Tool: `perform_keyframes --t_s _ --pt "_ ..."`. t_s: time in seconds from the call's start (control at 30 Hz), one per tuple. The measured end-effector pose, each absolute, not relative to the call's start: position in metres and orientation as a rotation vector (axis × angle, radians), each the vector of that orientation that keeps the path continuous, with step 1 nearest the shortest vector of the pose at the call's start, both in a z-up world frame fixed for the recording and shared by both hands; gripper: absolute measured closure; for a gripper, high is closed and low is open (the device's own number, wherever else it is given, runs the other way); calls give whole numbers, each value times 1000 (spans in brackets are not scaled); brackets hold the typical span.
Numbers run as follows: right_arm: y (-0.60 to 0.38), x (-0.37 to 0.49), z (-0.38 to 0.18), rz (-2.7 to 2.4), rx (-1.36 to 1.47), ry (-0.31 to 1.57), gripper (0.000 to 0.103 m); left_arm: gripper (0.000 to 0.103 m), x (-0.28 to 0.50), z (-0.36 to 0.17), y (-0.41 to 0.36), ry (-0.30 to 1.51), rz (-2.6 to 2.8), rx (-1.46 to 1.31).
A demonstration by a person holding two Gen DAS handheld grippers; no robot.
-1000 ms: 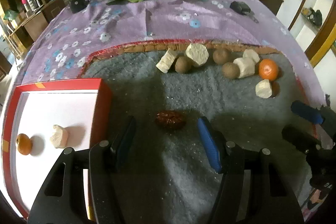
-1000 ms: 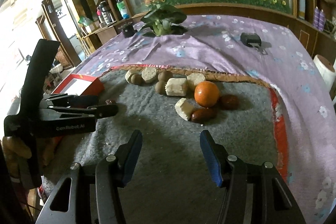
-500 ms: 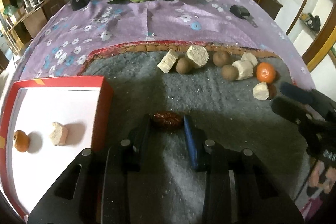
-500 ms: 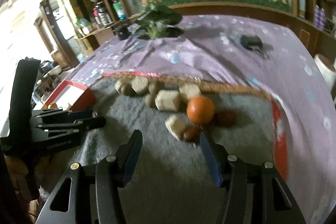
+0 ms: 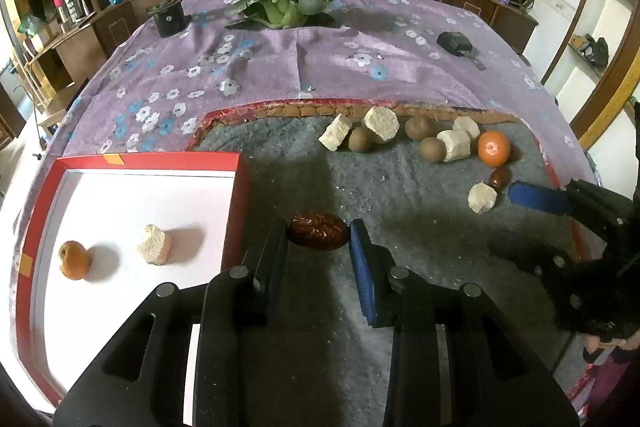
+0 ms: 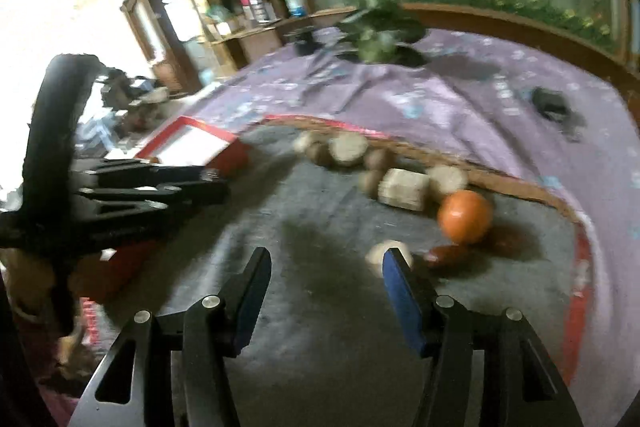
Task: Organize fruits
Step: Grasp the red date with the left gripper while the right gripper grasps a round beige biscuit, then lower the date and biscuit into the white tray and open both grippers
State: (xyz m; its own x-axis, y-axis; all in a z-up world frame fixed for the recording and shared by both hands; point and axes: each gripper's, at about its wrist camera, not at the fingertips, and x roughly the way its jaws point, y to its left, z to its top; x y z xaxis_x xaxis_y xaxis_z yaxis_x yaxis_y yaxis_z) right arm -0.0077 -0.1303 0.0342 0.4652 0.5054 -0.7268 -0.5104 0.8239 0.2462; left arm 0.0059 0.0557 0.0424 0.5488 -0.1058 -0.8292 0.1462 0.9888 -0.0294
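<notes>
My left gripper [image 5: 319, 233] is shut on a dark red date [image 5: 319, 235], held just above the grey mat [image 5: 420, 247] beside the red box [image 5: 236, 195]. In the box's white floor lie a small orange [image 5: 73, 259] and a pale chunk [image 5: 154, 250]. Further back sit pale chunks [image 5: 380, 125], brown round fruits [image 5: 418, 127], an orange [image 5: 494, 147] and another date [image 5: 500, 178]. My right gripper [image 6: 326, 259] hovers over the mat, its jaws opening with nothing between them. A pale chunk [image 6: 386, 251], a date [image 6: 448, 255] and the orange [image 6: 464, 215] lie just past its right finger.
A purple flowered cloth [image 5: 280, 67] covers the table under the mat. At the back stand a leafy plant [image 5: 282, 1], a black cylinder [image 5: 167, 17] and a small black device [image 5: 454, 42]. Cabinets and a glass case ring the table.
My left gripper closed on the date and rose a little with it. My right gripper rolled and shifted nearer the orange and the pale chunk; its view is now tilted and blurred.
</notes>
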Motion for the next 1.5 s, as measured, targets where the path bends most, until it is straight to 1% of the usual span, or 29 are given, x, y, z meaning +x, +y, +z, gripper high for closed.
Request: perform_keyframes --t_s 0.2,0.23,0.3,0.4,0.43,0.47,0.57,0.8,1.07,1.5 --pt "-132 2 17 529 -28 932 46 73 4 42 57 989 -155 23" --pt "-130 5 14 520 -32 935 52 73 4 42 58 990 -155 18" --pt "-127 11 10 506 -43 938 59 73 4 42 59 990 -153 16" --pt "-119 16 8 466 -91 924 63 73 0 43 62 988 -154 8" --pt "-118 16 8 457 -105 920 72 73 -1 43 63 989 -155 0" --pt "-117 15 8 444 -121 919 77 73 -2 43 65 988 -155 -5" --pt "-125 9 12 455 -76 934 77 73 -8 47 69 979 -151 -17" --pt "-114 -19 34 511 -7 889 77 73 -23 58 84 949 -110 -19" --pt "-65 -40 54 611 -36 851 77 73 -43 69 112 912 -33 -22" --pt "29 -53 79 779 -120 810 77 72 -66 68 178 908 79 -70"
